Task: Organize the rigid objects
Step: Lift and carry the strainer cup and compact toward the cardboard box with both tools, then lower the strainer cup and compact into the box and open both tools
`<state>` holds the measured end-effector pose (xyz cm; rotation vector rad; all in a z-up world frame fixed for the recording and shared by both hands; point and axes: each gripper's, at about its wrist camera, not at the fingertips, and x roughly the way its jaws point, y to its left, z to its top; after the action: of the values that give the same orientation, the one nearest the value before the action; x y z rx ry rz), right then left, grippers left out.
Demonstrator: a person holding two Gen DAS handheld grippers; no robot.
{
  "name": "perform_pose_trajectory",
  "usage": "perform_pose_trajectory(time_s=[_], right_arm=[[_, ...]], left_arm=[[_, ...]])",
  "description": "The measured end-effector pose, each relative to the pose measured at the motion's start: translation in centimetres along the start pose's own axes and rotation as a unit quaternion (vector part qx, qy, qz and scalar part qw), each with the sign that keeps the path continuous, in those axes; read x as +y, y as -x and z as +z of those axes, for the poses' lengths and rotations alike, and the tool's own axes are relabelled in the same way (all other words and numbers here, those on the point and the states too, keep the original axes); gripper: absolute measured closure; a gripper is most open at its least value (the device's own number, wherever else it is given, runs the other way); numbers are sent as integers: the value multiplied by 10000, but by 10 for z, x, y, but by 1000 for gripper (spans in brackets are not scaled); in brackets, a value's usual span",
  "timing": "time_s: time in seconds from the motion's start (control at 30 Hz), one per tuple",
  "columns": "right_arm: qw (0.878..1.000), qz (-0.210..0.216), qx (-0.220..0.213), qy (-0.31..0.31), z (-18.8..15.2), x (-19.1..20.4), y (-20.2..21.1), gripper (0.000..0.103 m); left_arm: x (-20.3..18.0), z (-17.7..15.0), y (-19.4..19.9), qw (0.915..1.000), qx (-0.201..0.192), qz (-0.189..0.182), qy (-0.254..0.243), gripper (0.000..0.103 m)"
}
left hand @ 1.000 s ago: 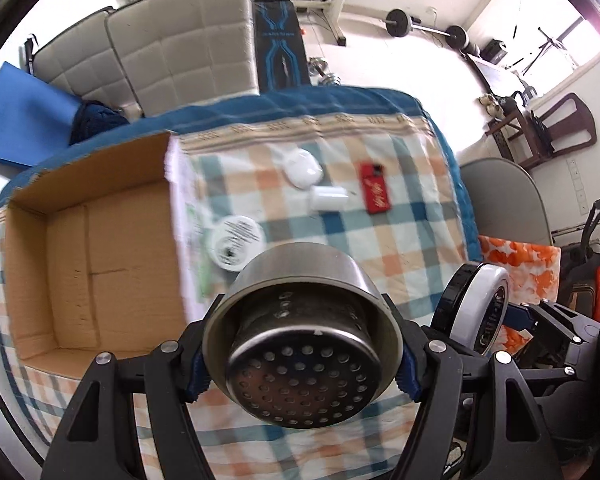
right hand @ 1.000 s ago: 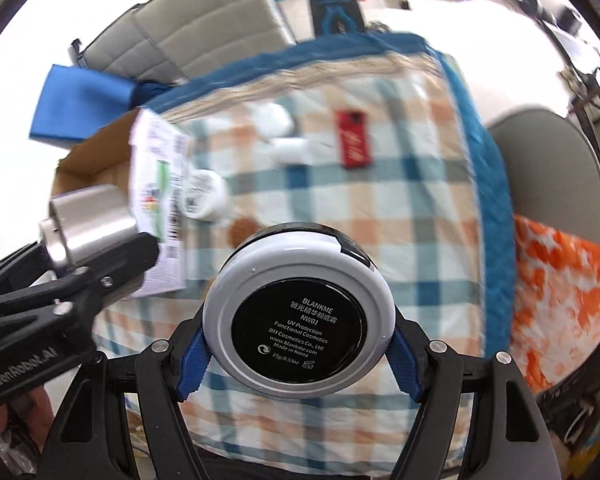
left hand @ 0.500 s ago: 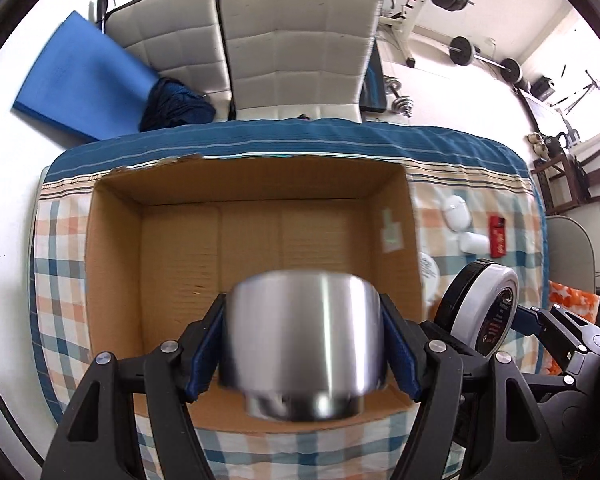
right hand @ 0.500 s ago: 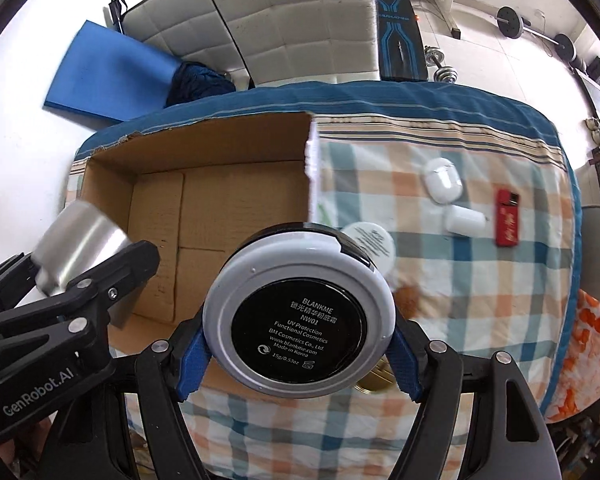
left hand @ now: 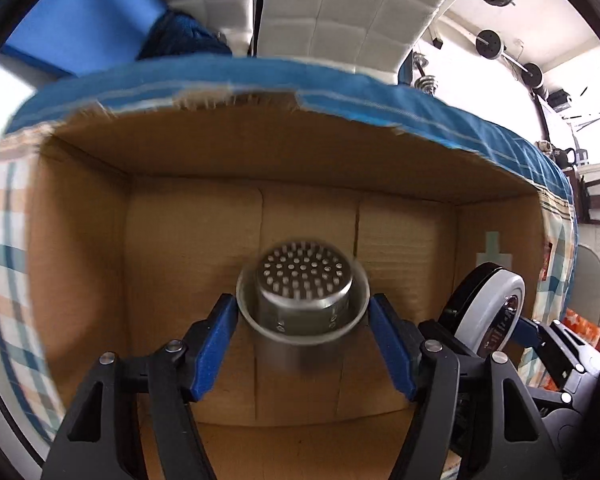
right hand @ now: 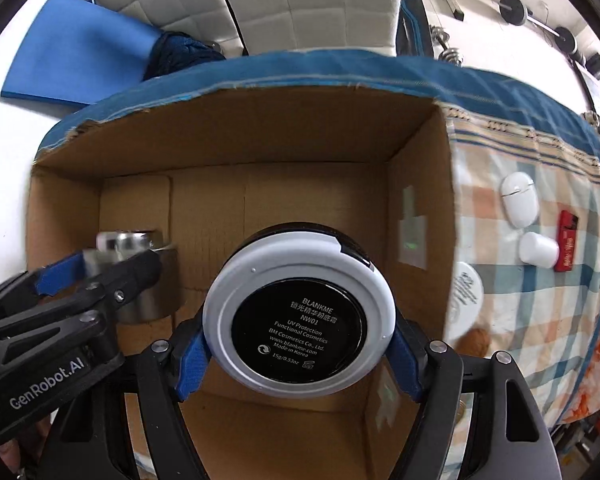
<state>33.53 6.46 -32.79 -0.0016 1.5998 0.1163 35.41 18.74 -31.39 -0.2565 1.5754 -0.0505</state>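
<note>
A steel strainer cup (left hand: 304,276), blurred, sits between the tips of my left gripper (left hand: 303,312), perforated end toward the top of the picture. The blue pads (left hand: 220,332) touch its rim, and the jaws are closing with the cup between them. It hangs inside an open cardboard box (left hand: 300,160). My right gripper (right hand: 300,344) is shut on a round cosmetic compact (right hand: 300,320), which has a white ring and a black labelled base, also over the box (right hand: 260,140). In the right wrist view the cup (right hand: 140,248) and left gripper (right hand: 100,272) are near the box's left wall.
On the checked cloth right of the box lie a white earbud case (right hand: 518,200), a small white cylinder (right hand: 538,250), a red flat item (right hand: 568,240), a white round lid (right hand: 466,300) and a brown round thing (right hand: 478,340). Padded chairs (right hand: 300,8) stand behind the table.
Both grippers moved left from above the checked cloth to above the box and sank into it. The strainer cup turned in the left grip and the left jaws narrowed.
</note>
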Motion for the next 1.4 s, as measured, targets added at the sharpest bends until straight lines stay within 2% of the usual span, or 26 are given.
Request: perform_pose_trajectory(time_s=[0.03, 0.17, 0.33, 0.7, 0.9, 1.1, 1.2, 1.27, 1.4], right_arm=[[10000, -18, 28, -3, 3, 1, -7, 26], [9996, -251, -73, 62, 13, 9, -18, 26], [9998, -171, -38, -44, 29, 14, -27, 26], [9992, -110, 353, -157, 49, 8, -64, 26], [9987, -147, 464, -153, 40, 3, -73, 22], [9987, -171, 472, -124, 26, 4, -65, 17], [9988, -212, 424, -91, 18, 5, -55, 15], [9990, -205, 389, -80, 11, 5, -47, 13], [9995, -96, 298, -45, -6, 8, -30, 0]], left_arm=[[4, 2, -7, 10000, 44, -50, 61, 71], [11, 15, -8, 9993, -51, -308, 198, 70], [15, 28, -8, 9983, -2, -497, 292, 68], [17, 29, -7, 9987, 26, -470, 211, 67], [11, 24, -5, 9996, 85, -274, 74, 67], [14, 15, 1, 9999, 35, 124, 87, 60], [17, 9, 6, 9996, -43, 231, 127, 48], [18, 5, 11, 9994, -141, 283, 158, 33], [23, -3, 23, 9989, -297, 247, 259, 16]])
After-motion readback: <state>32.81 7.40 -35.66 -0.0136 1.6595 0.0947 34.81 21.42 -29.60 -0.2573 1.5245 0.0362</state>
